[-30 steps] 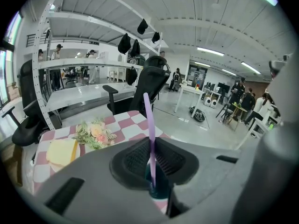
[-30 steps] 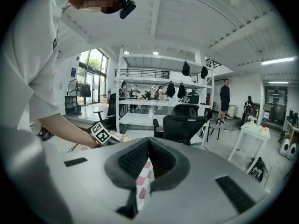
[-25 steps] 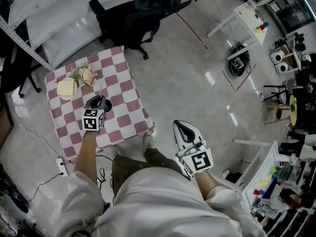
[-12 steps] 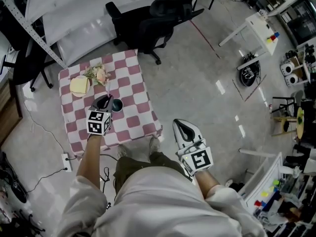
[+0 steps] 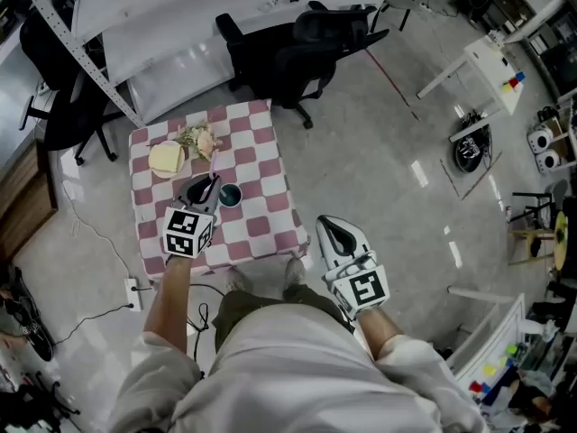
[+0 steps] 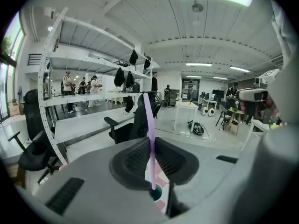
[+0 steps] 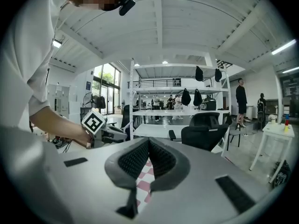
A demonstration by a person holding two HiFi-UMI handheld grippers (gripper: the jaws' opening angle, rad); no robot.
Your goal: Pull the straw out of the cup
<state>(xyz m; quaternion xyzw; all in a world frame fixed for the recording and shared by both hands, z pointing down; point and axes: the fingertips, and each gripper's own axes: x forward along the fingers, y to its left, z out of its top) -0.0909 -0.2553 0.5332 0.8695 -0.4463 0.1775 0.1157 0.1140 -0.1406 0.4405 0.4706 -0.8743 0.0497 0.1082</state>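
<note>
Lilac straw [image 6: 150,125] is clamped upright between the pads of the left gripper [image 5: 206,188]. Its lower end hangs directly above the cup [image 5: 230,194], apparently just clear of the rim. Extraction looks nearly complete; the next move calls for a straight lift, then carrying aside. The right gripper [image 5: 335,235] is closed and empty, well apart from the cup. Beyond the cup on the checked tablecloth [image 5: 266,219] lie flowers [image 5: 200,140] and a yellow block [image 5: 167,158]. Farther off stands an office chair [image 5: 297,43].
</note>
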